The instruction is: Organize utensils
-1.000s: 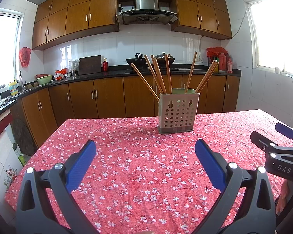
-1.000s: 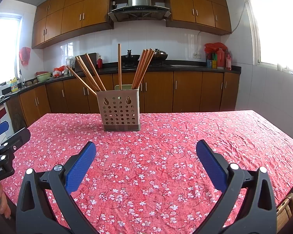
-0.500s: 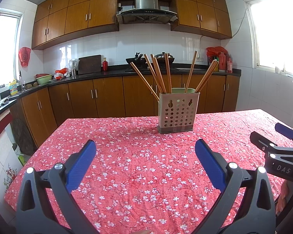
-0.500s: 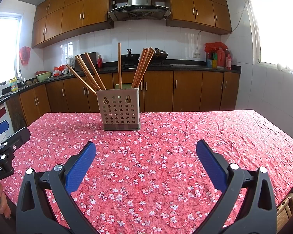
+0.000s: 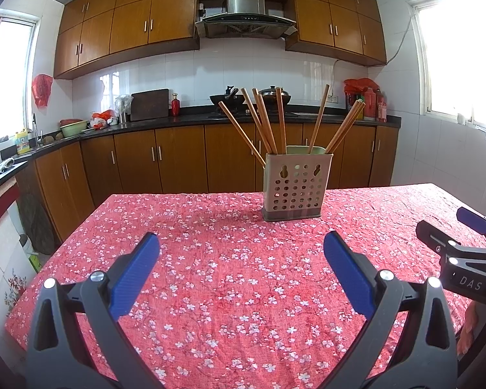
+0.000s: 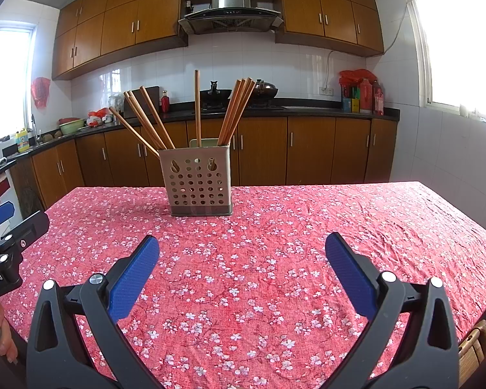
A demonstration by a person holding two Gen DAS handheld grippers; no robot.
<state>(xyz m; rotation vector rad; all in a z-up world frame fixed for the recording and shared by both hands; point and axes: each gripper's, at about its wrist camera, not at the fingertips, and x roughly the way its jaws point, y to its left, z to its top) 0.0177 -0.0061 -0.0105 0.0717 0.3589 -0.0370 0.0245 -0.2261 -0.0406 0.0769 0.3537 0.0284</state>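
A beige perforated utensil holder [image 5: 294, 187] [image 6: 198, 183] stands upright on the far half of the table. Several wooden chopsticks [image 5: 265, 120] [image 6: 236, 110] stick out of it, fanned left and right. My left gripper [image 5: 241, 248] hovers over the near part of the table, open, with nothing between its blue pads; it also shows at the left edge of the right wrist view as left gripper [image 6: 3, 227]. My right gripper [image 6: 242, 249] is open and empty too, well short of the holder, and appears at the right edge of the left wrist view as right gripper [image 5: 463, 236].
A red floral tablecloth [image 5: 230, 275] [image 6: 307, 227] covers the table. Behind it run brown cabinets and a black counter [image 5: 145, 123] with a wok, pots, bottles and a cutting board. Part of a hand [image 6: 1, 334] shows at the lower left.
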